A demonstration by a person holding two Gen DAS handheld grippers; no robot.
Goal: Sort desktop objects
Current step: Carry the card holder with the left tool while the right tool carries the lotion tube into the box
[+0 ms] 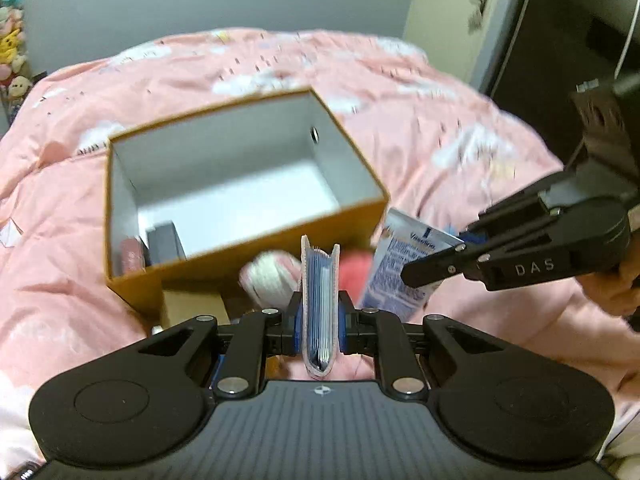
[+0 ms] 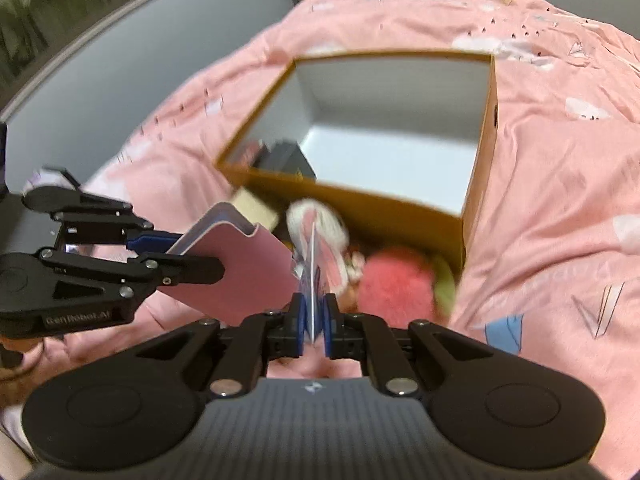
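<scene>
A: On the pink bed, left gripper [image 1: 320,312] pinched a pink card holder [image 1: 318,308] edge-on, near the open box [image 1: 248,184].
B: Right gripper [image 2: 313,312]?
A: Clamped on a blue-white sachet [image 1: 404,264], just beside the box. Plush toys [image 2: 394,280] lay below.

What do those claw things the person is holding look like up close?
Both are matte black plastic. Each has a wide ribbed grey-black body with a round disc either side, and jointed link arms with silver rivets running to two narrow fingers with blue pads. The left claw has "GenRobot.AI" in pale lettering on its side in the right wrist view; the right claw shows "DAS" in the left wrist view. No cables visible.
</scene>
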